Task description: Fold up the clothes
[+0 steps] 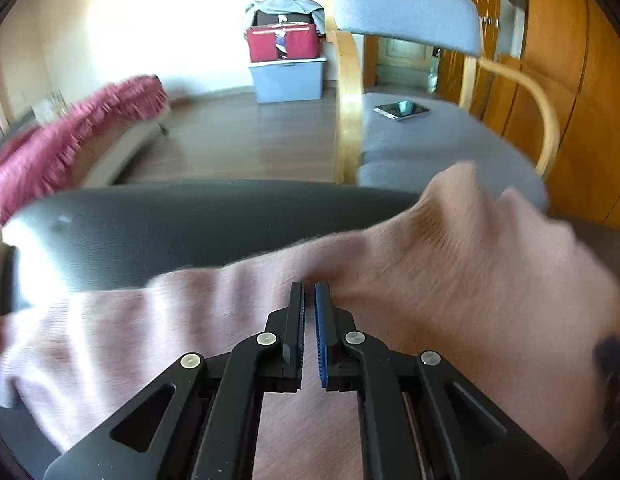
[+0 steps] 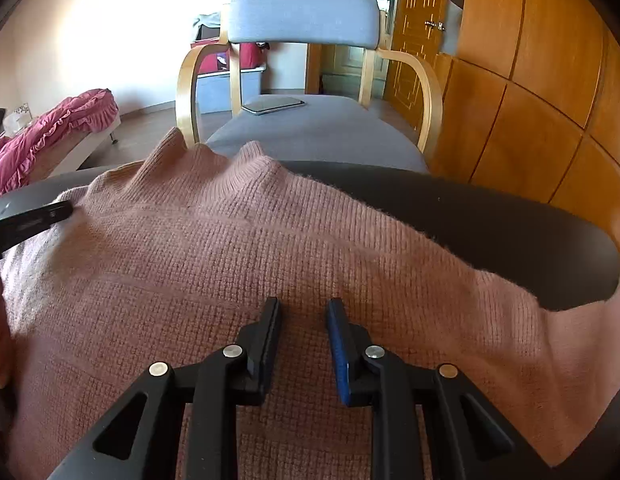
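1. L fingers [image 1: 309, 292]: pressed nearly together, tips buried in a ridge of the pink knit sweater [image 1: 450, 264]. Looks like they're pinching a thin fold of it; motion blur there, so I can't confirm how much cloth is caught.
2. R fingers [image 2: 303, 309]: spread a little w/ a clear gap, hovering over the sweater's [image 2: 270, 248] body, nothing between them. Not gripping.
3. Sweater lies spread on the dark bench [image 2: 490, 216], collar [image 2: 214, 160] at the far edge toward the grey armchair [image 2: 310, 128], one sleeve trailing off to the right side, over the bench edge.
4. Handling, my guess: chunky, fuzzy knit, so soft, floppy, no stiffness. Light-to-medium weight. It'll sag and stretch if I lift by one point; fibres give good friction, so slipping is unlikely, but snagging a loop on a pad is possible.
5. Where to hold: doubled edges, i.e. shoulder seam, cuff or hem rib, not a single layer mid-body. Two grips apart, keep cloth low and drag rather than hoist.
6. Farther out: phone or tablet [image 2: 272, 105] on the chair seat, ruffled pink bedding [image 2: 50, 128] to the left.
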